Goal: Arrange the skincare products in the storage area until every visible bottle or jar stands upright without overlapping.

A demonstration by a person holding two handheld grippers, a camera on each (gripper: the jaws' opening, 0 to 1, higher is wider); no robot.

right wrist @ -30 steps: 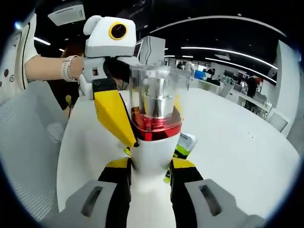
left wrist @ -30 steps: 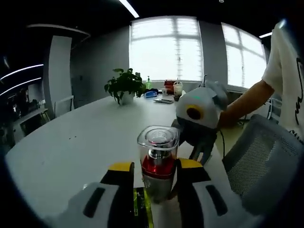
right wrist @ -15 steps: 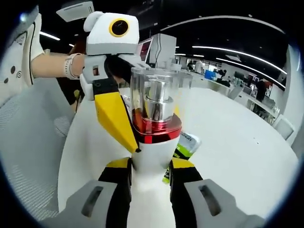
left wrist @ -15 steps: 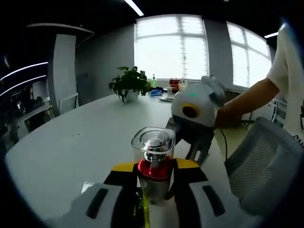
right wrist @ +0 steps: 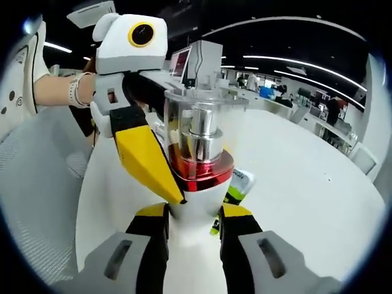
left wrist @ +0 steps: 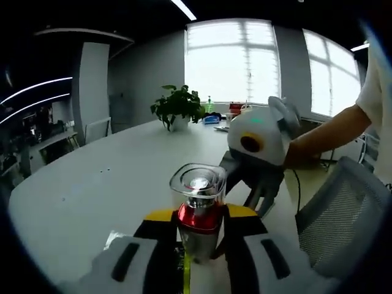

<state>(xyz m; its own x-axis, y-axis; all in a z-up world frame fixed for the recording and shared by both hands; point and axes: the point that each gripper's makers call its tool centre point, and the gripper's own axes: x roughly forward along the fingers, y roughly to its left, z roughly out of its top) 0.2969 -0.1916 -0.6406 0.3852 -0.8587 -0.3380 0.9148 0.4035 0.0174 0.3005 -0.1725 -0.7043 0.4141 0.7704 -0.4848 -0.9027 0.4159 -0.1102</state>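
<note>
A pump bottle (left wrist: 199, 187) with a clear cap, red collar and pale body stands upright over the white table (left wrist: 104, 184). My left gripper (left wrist: 197, 215) is shut on its body just under the red collar. In the right gripper view the same bottle (right wrist: 195, 138) rises between the jaws of my right gripper (right wrist: 193, 213), shut on its white lower body. The left gripper's yellow finger (right wrist: 146, 158) presses the bottle's side from the left. A green-and-white tube (right wrist: 236, 187) lies flat on the table behind the bottle.
A grey mesh chair (left wrist: 343, 211) stands at the table's edge, with a person's arm (left wrist: 324, 138) above it. A potted plant (left wrist: 179, 105) and small items sit at the far end by the windows. Bare tabletop (right wrist: 300, 177) spreads to the right.
The left jaws have narrowed onto the bottle since one second ago. Both views have shifted slightly with the hands; the bottle stays fixed between both pairs of jaws.
</note>
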